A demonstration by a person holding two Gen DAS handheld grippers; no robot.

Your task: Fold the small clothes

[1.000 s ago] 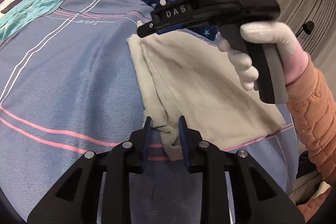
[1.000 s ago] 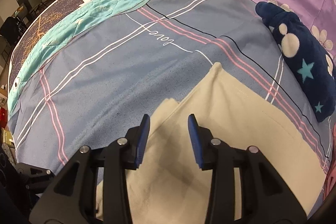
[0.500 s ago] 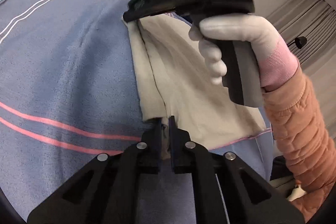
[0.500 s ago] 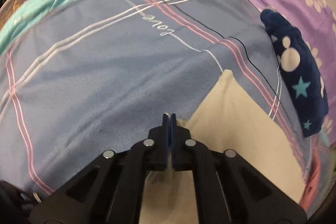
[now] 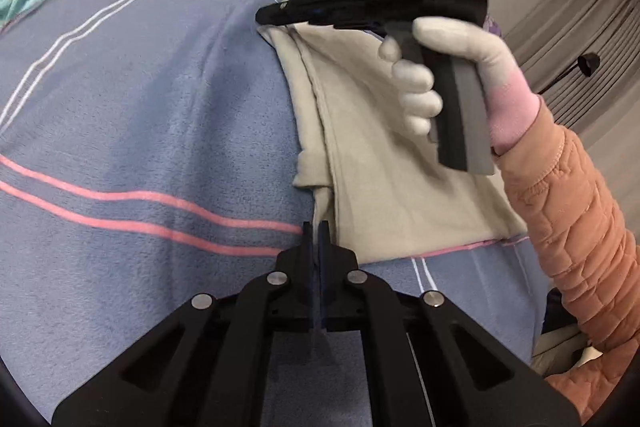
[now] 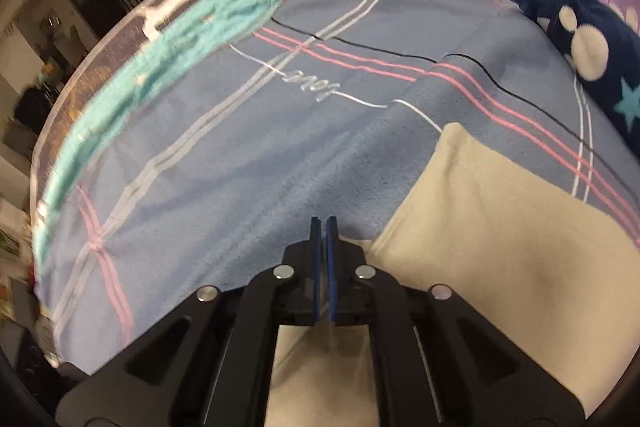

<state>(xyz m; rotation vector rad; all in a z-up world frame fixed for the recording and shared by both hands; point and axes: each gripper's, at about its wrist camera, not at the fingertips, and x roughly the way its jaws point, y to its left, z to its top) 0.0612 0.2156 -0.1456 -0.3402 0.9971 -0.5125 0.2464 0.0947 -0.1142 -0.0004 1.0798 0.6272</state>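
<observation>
Progress, judged: mid-fold. The cream garment (image 5: 384,163) is laid on the blue striped blanket (image 5: 140,131), right of the pink double stripe (image 5: 160,211). A long layered edge is seen along the garment's side nearest that stripe, so at least one lengthwise fold is presumed made. The final fold and flattening are judged still to do.

Left gripper (image 5: 316,227): fingers nearly pressed together, a thin strip of cream cloth pinched between them. The pinch is placed at the garment's near corner, where the pink double stripe meets the cloth edge.

Right gripper (image 6: 324,223): fingers likewise drawn close, only a slit left. In the right wrist view the cream garment (image 6: 500,235) is seen beside and under the fingers, and pale cloth shows behind the tips. The far corner is therefore taken as gripped; in the left wrist view the right gripper (image 5: 276,17) is seen touching that far corner, beyond the stripe.

A navy star-print plush (image 6: 580,39) lies beyond the garment, apart from it.

Both corners of one long edge are judged held, ready to be carried across.
</observation>
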